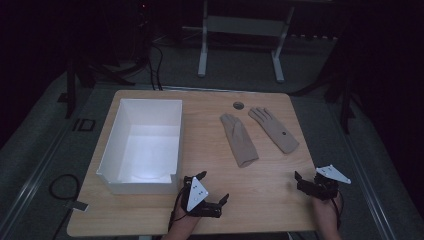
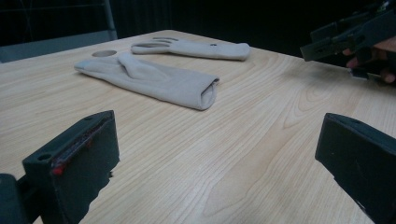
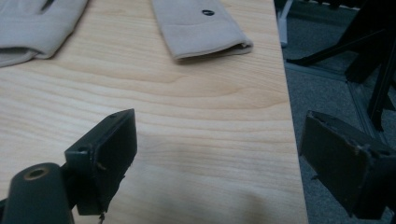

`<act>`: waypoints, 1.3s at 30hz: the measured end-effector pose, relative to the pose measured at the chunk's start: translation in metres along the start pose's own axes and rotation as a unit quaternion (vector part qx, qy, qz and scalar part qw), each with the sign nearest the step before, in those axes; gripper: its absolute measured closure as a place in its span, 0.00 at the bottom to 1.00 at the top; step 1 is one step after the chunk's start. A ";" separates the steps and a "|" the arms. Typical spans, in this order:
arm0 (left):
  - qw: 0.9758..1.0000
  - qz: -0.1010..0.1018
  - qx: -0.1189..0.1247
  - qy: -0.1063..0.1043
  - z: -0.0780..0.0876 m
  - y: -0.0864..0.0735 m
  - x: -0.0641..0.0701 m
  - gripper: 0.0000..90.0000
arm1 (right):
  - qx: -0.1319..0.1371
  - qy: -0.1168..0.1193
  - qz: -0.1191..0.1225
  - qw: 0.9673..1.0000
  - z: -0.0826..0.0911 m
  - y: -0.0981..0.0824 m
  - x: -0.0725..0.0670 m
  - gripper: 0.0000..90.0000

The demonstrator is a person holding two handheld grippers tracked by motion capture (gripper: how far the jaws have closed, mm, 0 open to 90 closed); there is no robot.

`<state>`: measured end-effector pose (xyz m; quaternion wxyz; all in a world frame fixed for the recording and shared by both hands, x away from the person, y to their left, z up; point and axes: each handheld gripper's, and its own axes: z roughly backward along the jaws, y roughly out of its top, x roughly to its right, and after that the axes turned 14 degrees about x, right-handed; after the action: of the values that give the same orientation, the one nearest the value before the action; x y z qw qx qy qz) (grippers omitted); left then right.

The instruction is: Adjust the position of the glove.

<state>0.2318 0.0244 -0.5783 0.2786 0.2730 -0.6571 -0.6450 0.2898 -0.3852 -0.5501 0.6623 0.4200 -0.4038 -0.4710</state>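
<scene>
High view, looking down on a wooden table [image 1: 260, 185] in a dim room. A white open box [image 1: 145, 145] sits on the table's left half. Two beige gloves lie flat on the right half, fingers pointing away from the person: the nearer glove [image 1: 239, 140] toward the middle, the farther glove [image 1: 274, 130] beside it near the right edge, the two apart.

At the near edge, the left gripper [image 1: 214, 187] rests just right of the box's front corner, its jaws spread wide with nothing between them. The right gripper [image 1: 306, 178] sits near the table's right edge, jaws also spread wide and empty. Both grippers are well short of the gloves.
</scene>
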 end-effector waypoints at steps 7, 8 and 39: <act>1.000 -0.007 0.000 -0.008 0.000 0.000 0.001 0.00 | -0.005 -0.008 0.020 1.000 0.004 0.021 -0.003 0.13; 1.000 -0.007 0.000 -0.008 0.000 0.000 0.001 0.00 | -0.005 -0.008 0.020 1.000 0.004 0.021 -0.003 0.13; 1.000 -0.001 -0.009 -0.014 -0.001 0.000 0.000 0.00 | 0.027 0.091 0.003 0.995 -0.026 0.143 -0.039 0.13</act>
<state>0.2327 0.0235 -0.5779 0.2708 0.2619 -0.6550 -0.6550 0.3455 -0.3143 -0.4299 0.6861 0.4777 -0.3560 -0.4176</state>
